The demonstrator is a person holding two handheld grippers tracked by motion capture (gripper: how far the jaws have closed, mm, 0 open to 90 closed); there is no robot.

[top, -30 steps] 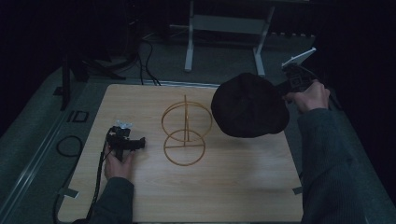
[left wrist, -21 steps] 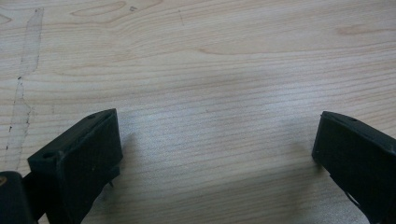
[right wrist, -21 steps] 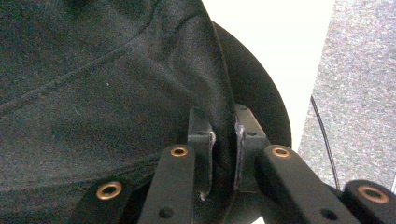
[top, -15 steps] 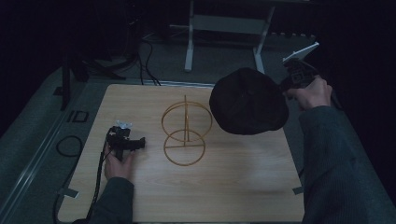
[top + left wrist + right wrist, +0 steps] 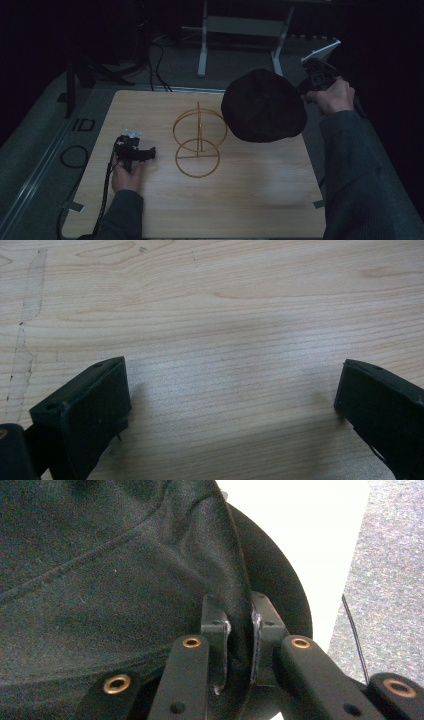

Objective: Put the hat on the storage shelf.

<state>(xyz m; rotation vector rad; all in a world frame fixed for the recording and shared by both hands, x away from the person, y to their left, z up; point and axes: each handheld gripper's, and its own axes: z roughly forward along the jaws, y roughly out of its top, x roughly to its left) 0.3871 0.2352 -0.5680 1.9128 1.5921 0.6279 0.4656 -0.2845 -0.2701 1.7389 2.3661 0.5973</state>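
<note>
Right tongs (image 5: 302,92) are clenched on the dark cap (image 5: 264,105). In the right gripper view the two pads pinch a fold of the cap's fabric (image 5: 150,580) at its edge, right next to the brim. We hold the cap in the air over the far right part of the bench (image 5: 250,200), tilted so its crown faces the high view. It hangs just beside the gold wire stand (image 5: 198,140), whose upper ring sits close to the cap's left edge; we cannot tell whether they touch.

The stand is upright near the middle of the bench: a round base ring, a centre post and an upper ring.

Left tongs (image 5: 150,154) are released. In the left gripper view the black jaws stand wide apart with bare wood grain (image 5: 225,340) between them. Our left hand (image 5: 127,172) rests on the near left part of the bench, well apart from the stand, with its cable trailing toward the near edge.
</note>
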